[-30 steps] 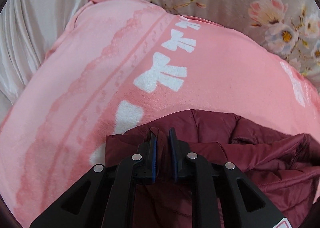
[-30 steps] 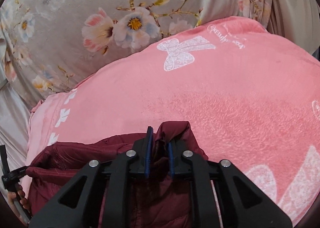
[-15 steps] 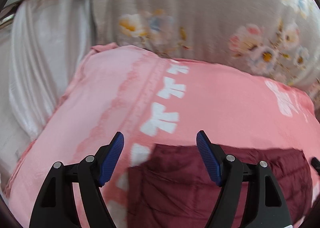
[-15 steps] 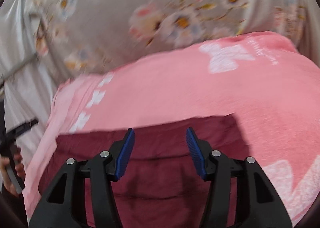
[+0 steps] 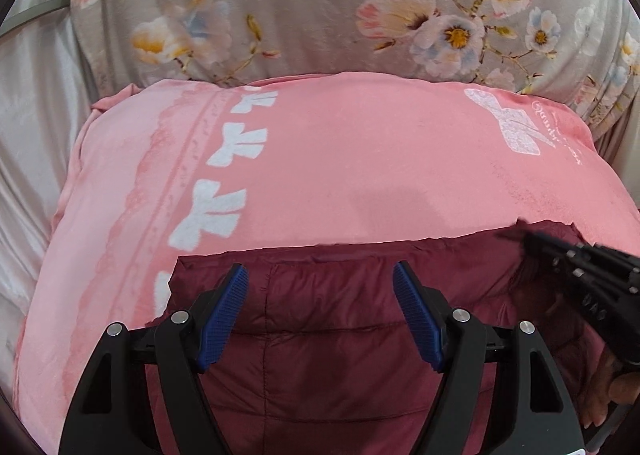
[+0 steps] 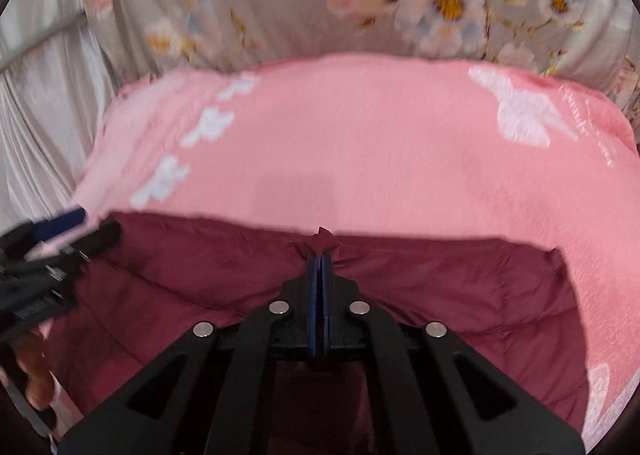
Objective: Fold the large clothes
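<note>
My right gripper (image 6: pixel 319 255) has its jaws pinched on the far edge of the quilted maroon puffer jacket (image 5: pixel 340 335), which lies on the pink bow-print blanket (image 5: pixel 360 175). My left gripper (image 5: pixel 320 311) hangs open above it. One-sided pulling could skew the fold; slick fabric may slip.

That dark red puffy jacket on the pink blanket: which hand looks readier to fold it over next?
Probably the right gripper: it is pinched shut on the far edge of the dark red quilted jacket. The left gripper is open above it, holding nothing.
</note>
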